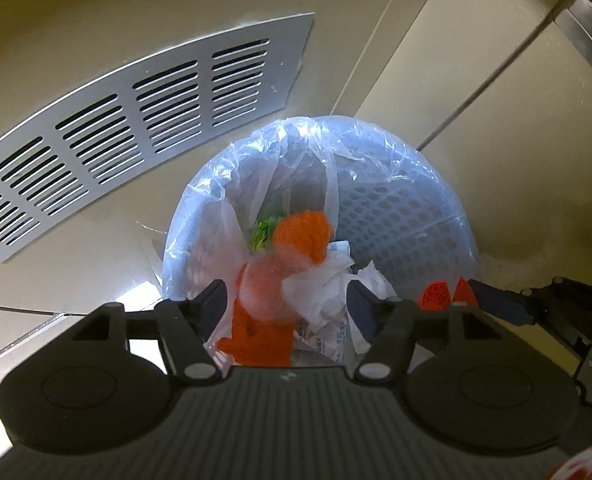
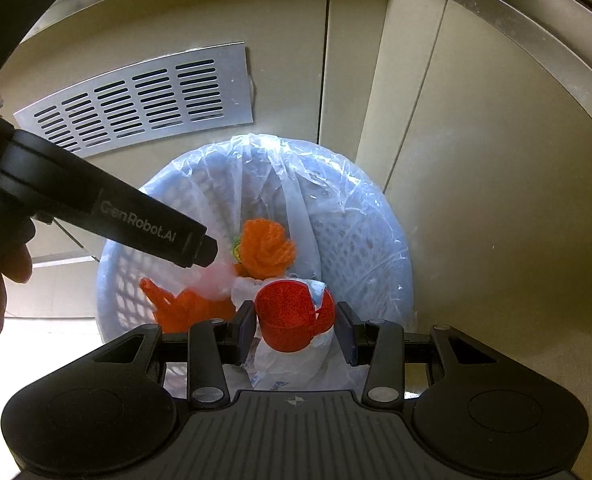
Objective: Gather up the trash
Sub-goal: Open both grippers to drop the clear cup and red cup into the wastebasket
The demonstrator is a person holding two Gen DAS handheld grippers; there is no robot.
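Both my claws hang over the lined bin (image 1: 408, 208). My left claw (image 1: 287, 308) is spread, with a blurred pink-orange lump (image 1: 267, 284) between its fingers, contact unclear. My right claw (image 2: 296, 326) is spread around a red cup (image 2: 291, 316), not pressing it. Orange yarn (image 2: 267, 248) and white wrappers (image 1: 336, 292) lie inside.

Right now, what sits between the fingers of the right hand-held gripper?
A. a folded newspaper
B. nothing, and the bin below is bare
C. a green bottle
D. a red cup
D: in the right wrist view a red cup sits between the open fingers of the right hand-held gripper, above the lined bin with its orange yarn.
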